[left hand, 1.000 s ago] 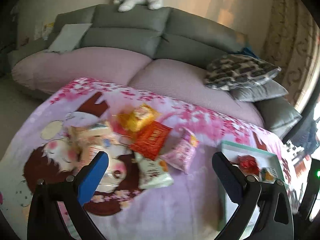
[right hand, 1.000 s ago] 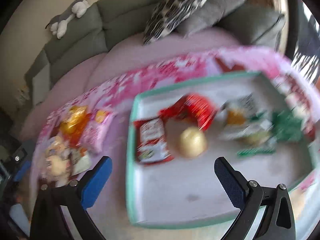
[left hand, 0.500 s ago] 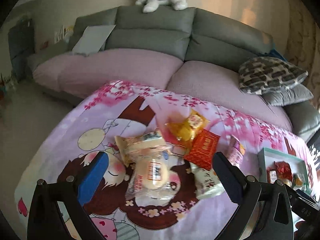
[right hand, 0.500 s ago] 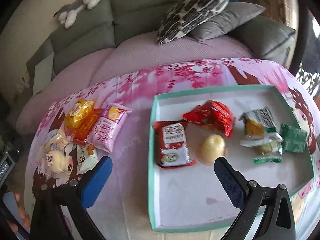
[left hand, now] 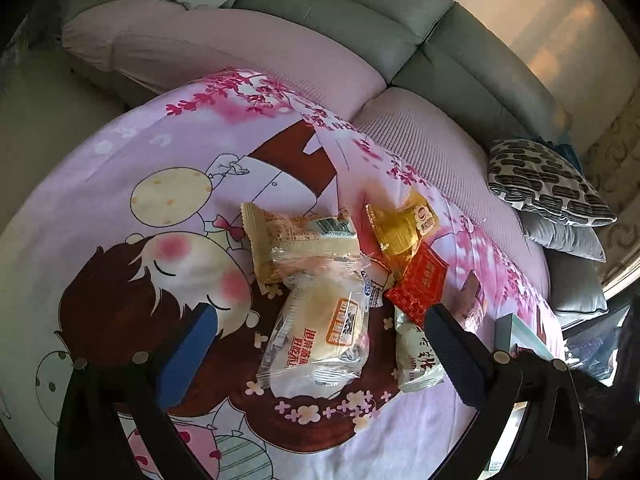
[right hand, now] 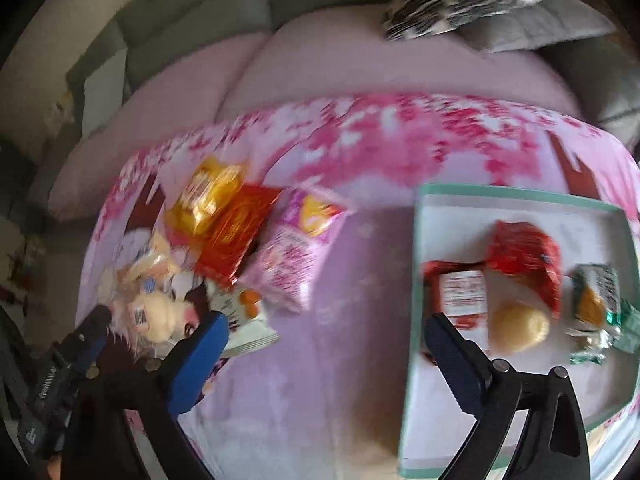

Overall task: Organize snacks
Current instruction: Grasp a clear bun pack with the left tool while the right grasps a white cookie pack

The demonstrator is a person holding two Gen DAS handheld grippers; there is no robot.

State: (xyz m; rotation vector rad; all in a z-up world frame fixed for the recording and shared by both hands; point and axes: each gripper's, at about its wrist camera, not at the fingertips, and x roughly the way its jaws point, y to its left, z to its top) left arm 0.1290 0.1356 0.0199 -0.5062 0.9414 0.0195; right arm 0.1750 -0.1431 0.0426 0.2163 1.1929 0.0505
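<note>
A heap of snacks lies on the pink cartoon blanket (left hand: pixel 120 184). My left gripper (left hand: pixel 320 344) hangs open just over a clear-wrapped bun (left hand: pixel 320 332), one finger on each side of it and nothing held. Behind the bun are a beige bread pack (left hand: pixel 296 240), a yellow packet (left hand: pixel 402 228), a red packet (left hand: pixel 418 284) and a white packet (left hand: pixel 416 356). My right gripper (right hand: pixel 324 344) is open and empty over bare blanket, between a pink packet (right hand: pixel 300 248) and the teal-rimmed tray (right hand: pixel 412 280). The tray holds a red labelled packet (right hand: pixel 460 292), a round bun (right hand: pixel 516 328) and other wrapped snacks. The right wrist view is blurred.
A grey sofa (left hand: pixel 340 12) with pink seat cushions curves behind the blanket. A patterned pillow (left hand: pixel 548 180) and grey pillows lie at the right. The tray's corner (left hand: pixel 516 332) shows right of the left gripper. The left gripper's body (right hand: pixel 60 380) appears at the lower left.
My left gripper has dropped closer to the snack heap, with the bun now between its fingers. My right gripper has swung left, off the tray and toward the heap. Both remain open.
</note>
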